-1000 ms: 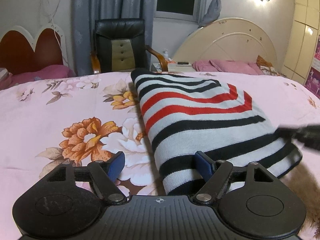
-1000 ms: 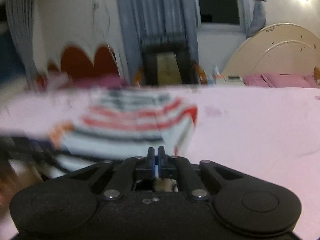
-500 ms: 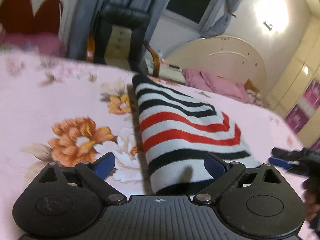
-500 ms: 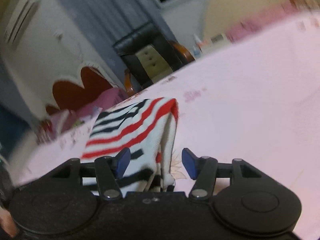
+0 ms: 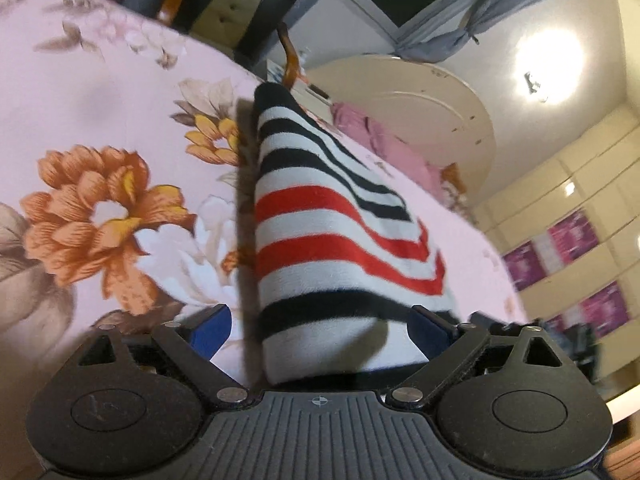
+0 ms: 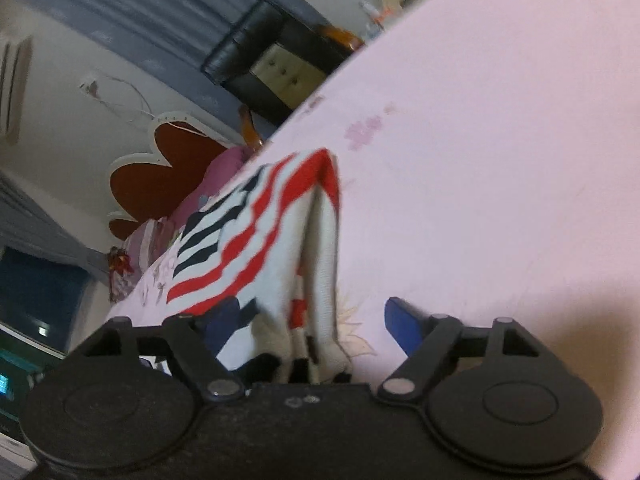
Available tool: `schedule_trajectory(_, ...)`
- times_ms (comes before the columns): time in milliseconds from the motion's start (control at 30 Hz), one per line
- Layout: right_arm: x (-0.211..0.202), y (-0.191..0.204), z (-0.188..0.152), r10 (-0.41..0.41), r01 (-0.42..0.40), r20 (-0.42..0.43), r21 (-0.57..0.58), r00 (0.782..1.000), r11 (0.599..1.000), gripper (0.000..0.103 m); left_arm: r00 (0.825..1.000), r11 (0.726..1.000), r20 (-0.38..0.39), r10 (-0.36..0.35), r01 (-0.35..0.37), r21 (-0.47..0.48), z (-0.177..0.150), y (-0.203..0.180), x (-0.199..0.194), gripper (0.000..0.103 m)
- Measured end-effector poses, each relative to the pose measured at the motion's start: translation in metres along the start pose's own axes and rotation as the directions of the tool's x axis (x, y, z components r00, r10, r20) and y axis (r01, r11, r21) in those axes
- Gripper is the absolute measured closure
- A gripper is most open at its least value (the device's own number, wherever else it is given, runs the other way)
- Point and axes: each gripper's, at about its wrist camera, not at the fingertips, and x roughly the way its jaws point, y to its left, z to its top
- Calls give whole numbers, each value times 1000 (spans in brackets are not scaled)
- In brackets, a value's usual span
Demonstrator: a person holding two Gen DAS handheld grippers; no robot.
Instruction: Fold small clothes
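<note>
Pink floral bedsheet point(image 5: 100, 92) underneath. Folded striped sweater point(image 5: 320, 240) between spread fingers of left gripper point(image 5: 320, 330); right gripper point(image 6: 314, 320) also spread around its edge.

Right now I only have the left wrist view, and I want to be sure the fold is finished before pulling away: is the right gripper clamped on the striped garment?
Observer: No. The right gripper is open, with one finger on either side of the near corner of the striped garment.
Operator: Do the layers lie flat on that side?
Observer: Not quite. The right wrist view shows the folded layers gaping apart along that edge, with a narrow slit between them.
</note>
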Motion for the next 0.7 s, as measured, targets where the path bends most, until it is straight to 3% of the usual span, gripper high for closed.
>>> schedule_trajectory(133,16,-9,11,86,-82,-106,40,991,996,24,998,1000,-58,-21,19,-23,10,2,18,15)
schedule_trajectory(333,39,5,25,115,-127,-213,-43,970,991,24,993,999,-105,-49,49,-3,24,-2,40,15)
schedule_trajectory(400,46,11,27,118,-139,-238,-73,964,988,29,992,999,-114,-49,50,11,28,-5,46,15)
schedule_trajectory(633,49,30,21,124,-169,-231,-187,965,968,32,989,995,-145,-18,31,90,35,-16,58,16)
schedule_trajectory(700,47,29,21,117,-161,-211,-208,970,965,49,991,992,-135,19,-1,127,34,-21,59,25)
